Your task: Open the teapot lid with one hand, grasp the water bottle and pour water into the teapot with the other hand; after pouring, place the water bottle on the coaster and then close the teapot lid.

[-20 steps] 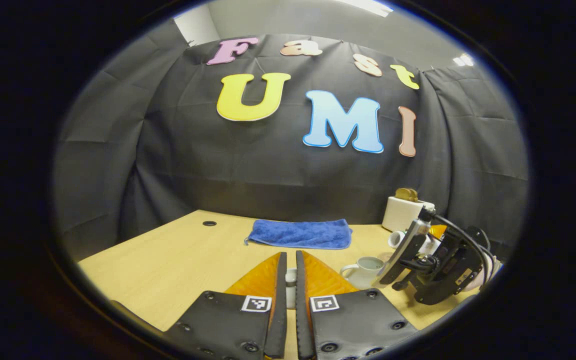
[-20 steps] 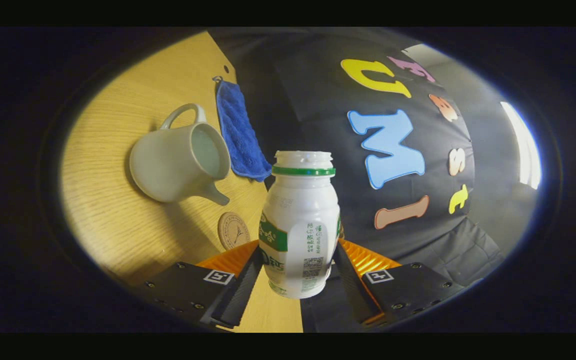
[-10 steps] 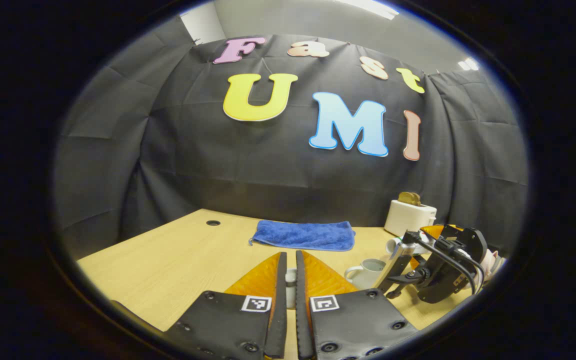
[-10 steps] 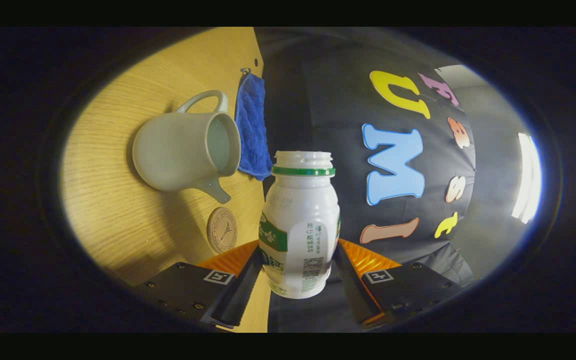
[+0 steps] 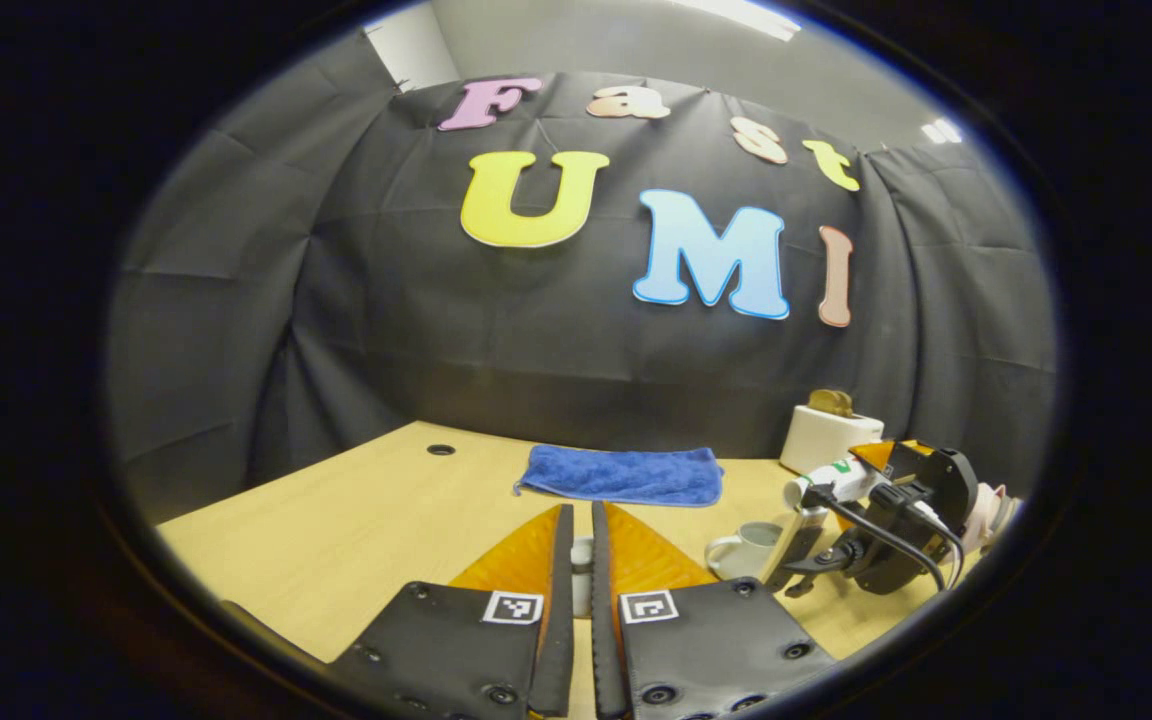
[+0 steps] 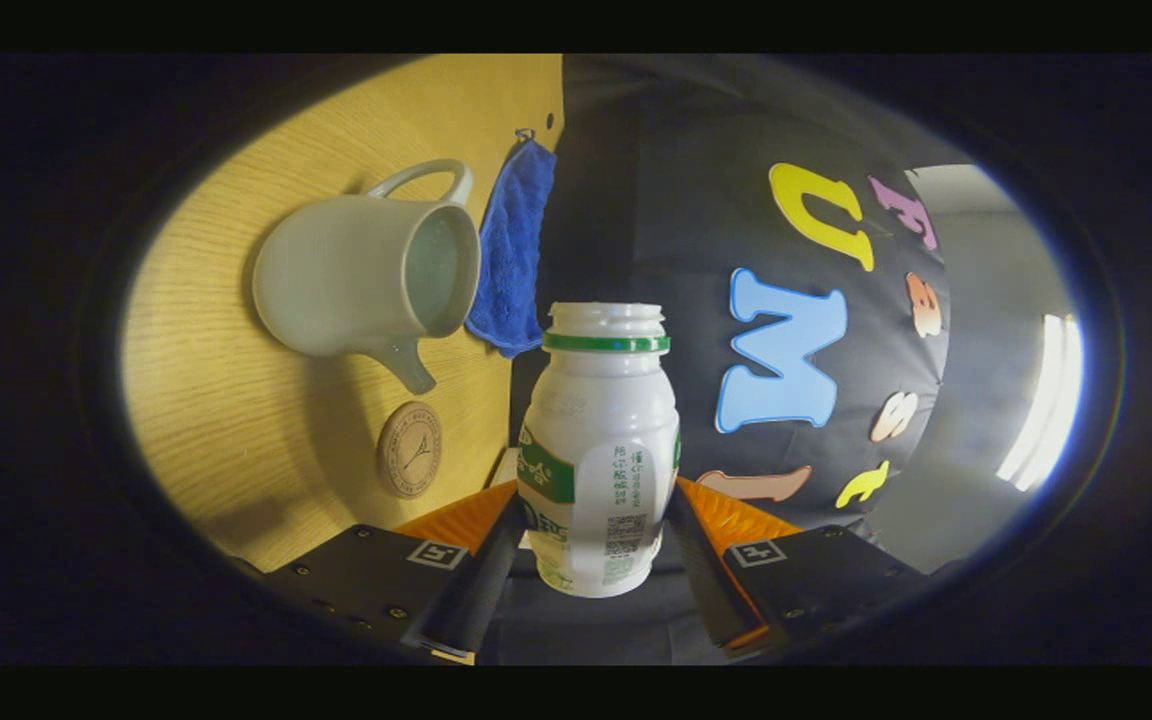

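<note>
On the pale wood-grain desk point(image 5: 356, 520) a blue terry towel point(image 5: 622, 474) lies flat near the back edge, with a small round cable hole point(image 5: 440, 449) off to one side. At the far corner stands a white toaster point(image 5: 829, 438) with a brown slice poking out of its slot.

The right hand-held gripper point(image 6: 591, 530) is clamped on the water bottle point(image 6: 601, 450), both fingers pressed against its lower sides. The bottle is white plastic, squat and rounded at the shoulders, with a green ring under its open threaded neck and a green-and-white label. The print is too small to read; a square code patch sits low on it. In the left gripper view the bottle point(image 5: 829, 479) is tipped on its side above the teapot point(image 5: 748, 548), with cables trailing over the gripper body.

The teapot point(image 6: 366, 275) is a smooth, pale glazed ceramic with a loop handle and short spout, its mouth open. Just beside the spout lies the round cork-coloured coaster point(image 6: 409, 449), stamped with a faint emblem, bare.

The left hand-held gripper point(image 5: 581, 570) has its fingers nearly together, nipping something small and whitish point(image 5: 582, 575) that is mostly hidden between them; I can't tell for sure that it is the lid.
</note>
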### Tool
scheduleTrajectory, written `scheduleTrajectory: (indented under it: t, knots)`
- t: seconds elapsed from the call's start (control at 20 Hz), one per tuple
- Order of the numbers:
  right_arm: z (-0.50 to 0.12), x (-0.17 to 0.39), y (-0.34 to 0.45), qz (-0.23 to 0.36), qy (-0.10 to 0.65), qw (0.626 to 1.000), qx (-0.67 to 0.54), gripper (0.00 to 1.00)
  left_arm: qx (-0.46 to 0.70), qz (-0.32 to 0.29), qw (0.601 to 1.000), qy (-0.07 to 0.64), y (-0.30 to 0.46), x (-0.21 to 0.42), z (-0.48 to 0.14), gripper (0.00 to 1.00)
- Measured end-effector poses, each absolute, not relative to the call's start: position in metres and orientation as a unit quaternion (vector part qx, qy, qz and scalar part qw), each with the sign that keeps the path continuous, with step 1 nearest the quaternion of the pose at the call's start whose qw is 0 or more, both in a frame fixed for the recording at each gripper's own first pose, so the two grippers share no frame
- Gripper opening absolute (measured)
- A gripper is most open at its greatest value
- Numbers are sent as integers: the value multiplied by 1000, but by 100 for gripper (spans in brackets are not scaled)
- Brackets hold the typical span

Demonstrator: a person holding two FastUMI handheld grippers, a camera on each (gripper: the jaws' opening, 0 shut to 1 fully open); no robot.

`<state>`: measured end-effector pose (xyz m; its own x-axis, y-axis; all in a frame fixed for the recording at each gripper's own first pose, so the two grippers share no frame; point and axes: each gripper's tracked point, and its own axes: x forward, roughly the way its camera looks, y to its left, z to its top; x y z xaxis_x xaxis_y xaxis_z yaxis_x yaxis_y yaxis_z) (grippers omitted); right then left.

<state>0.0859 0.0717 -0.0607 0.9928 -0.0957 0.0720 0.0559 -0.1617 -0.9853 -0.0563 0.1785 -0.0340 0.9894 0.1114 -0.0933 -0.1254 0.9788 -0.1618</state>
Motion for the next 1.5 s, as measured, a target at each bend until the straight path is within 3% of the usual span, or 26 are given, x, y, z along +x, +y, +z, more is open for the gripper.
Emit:
scheduleTrajectory:
  t: [0.55,1.5]
  knots:
    - [-48,92,73,-60,0,615,-786,80,-74,58,994,48,177,-55,-38,18]
    - [-21,92,82,-63,-21,594,-801,80,-78,56,994,58,177,-53,-44,18]
